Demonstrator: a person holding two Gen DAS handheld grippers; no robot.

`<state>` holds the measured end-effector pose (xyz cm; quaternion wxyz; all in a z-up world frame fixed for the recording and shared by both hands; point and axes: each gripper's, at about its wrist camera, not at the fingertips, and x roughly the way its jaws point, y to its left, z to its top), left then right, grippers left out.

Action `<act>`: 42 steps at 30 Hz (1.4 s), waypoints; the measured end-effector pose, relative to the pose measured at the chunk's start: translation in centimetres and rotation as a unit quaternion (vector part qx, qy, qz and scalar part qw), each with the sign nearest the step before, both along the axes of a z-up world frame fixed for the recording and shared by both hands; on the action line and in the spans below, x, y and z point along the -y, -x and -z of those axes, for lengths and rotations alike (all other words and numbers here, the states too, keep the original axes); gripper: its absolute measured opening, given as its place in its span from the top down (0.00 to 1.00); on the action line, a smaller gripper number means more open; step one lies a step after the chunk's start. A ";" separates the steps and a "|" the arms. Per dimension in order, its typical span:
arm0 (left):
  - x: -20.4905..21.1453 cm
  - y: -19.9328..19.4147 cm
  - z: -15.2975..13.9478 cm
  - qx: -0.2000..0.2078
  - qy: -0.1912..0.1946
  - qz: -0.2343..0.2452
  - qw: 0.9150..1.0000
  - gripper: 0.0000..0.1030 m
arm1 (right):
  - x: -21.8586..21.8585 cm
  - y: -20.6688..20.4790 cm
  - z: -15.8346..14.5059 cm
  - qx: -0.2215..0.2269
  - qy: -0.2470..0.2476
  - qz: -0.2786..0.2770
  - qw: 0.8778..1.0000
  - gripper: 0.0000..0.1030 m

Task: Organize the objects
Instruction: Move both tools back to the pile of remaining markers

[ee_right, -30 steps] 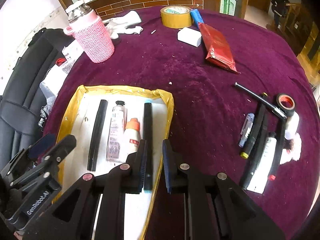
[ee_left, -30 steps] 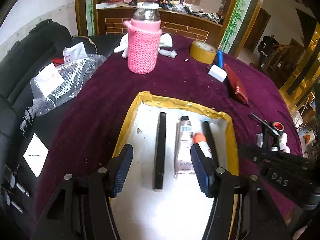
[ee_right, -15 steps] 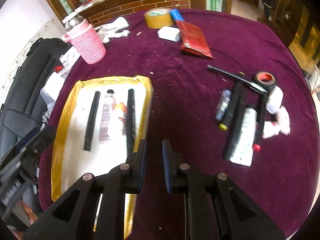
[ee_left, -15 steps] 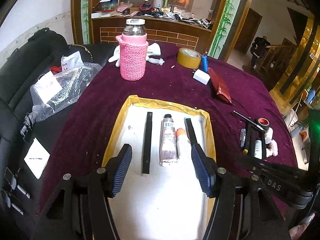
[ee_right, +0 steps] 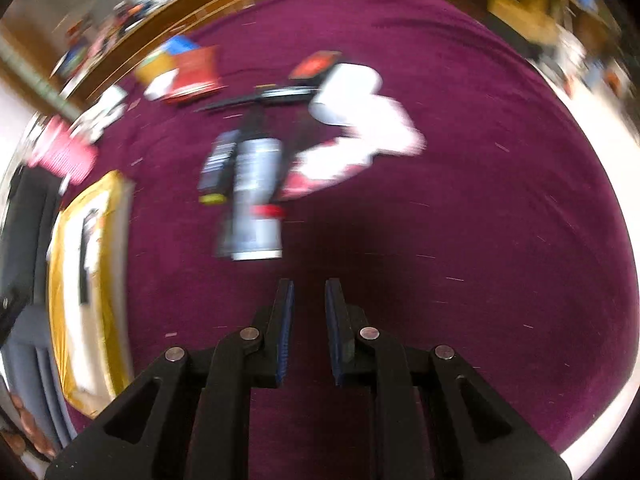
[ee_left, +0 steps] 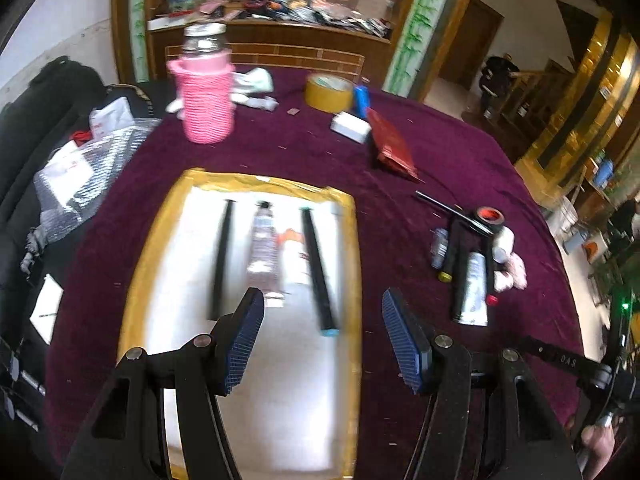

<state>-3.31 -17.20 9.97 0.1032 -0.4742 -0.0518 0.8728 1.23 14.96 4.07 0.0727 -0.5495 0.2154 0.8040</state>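
Note:
A yellow-rimmed white tray [ee_left: 352, 240] lies on the purple cloth. In it lie a black stick [ee_left: 222, 256], a grey tube [ee_left: 262, 248], a white bottle with an orange cap [ee_left: 294, 256] and a second black stick [ee_left: 316, 268]. My left gripper [ee_left: 323, 308] hangs open over the tray's near right part, with nothing between its fingers. To the right is a pile with a silver tube [ee_left: 472, 288], a black tape roll [ee_left: 490, 216] and dark pens. My right gripper [ee_right: 308, 292] is shut and empty over bare cloth. The blurred silver tube [ee_right: 256, 184] lies just ahead of it, and the tray [ee_right: 60, 240] is far left.
A pink crochet-sleeved bottle [ee_left: 206, 96], a yellow tape roll [ee_left: 328, 92], a white box [ee_left: 350, 126] and a red pouch [ee_left: 390, 148] stand at the back. Bubble wrap [ee_left: 80, 176] lies on a black seat at left. A person's hand [ee_left: 596, 444] shows at lower right.
My right gripper has swung quickly right, from the tray's edge to in front of the pile. My left gripper has drifted right and back. Neither has changed its opening.

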 end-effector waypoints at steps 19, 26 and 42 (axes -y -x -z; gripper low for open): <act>-17.7 8.6 4.0 0.021 0.027 0.124 0.992 0.46 | -10.8 -2.2 2.4 0.016 0.036 0.028 0.999 0.87; -20.9 12.8 9.0 0.086 0.045 0.114 0.989 0.49 | -11.6 -2.2 2.3 0.012 0.035 -0.014 0.999 0.87; -19.5 5.9 8.3 0.113 -0.024 0.139 0.984 0.75 | -12.4 0.8 2.3 0.001 0.034 -0.072 0.997 0.82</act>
